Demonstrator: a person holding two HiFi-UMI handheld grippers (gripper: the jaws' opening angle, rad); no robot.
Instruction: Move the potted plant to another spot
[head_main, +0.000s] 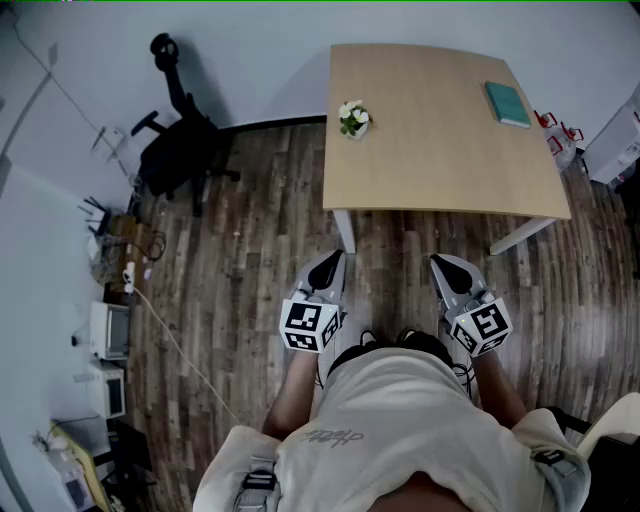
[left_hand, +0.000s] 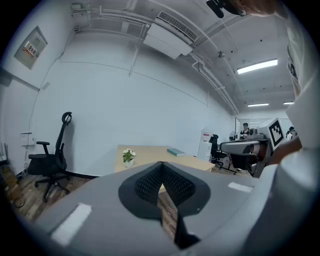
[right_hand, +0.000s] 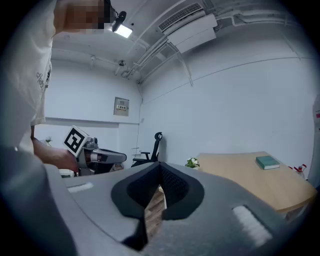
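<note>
Potted plant: the potted plant is standing upright on the table, in its far left corner and just inside the left edge. It is showing green leaves and white blooms above a small pale pot.

Separation: the plant is sitting well apart from both tongs, and neither one is touching it.

Table: the light wooden top is resting on white legs, and its near edge is lying just beyond our tongs.

Book: a teal book is lying flat near the table's far right corner, well apart from the plant.

Left gripper: we are holding the left gripper close to our body, short of the table's near edge and aiming roughly level toward the table. Its jaws are pressing together at the tips with nothing between them.

Right gripper: we are holding the right gripper beside the left one and aiming it the same way. Its jaws are likewise meeting at the tips and gripping nothing.

Surroundings: a black office chair is standing to the left of the table by the far wall. A wood-plank floor is running beneath everything.
</note>
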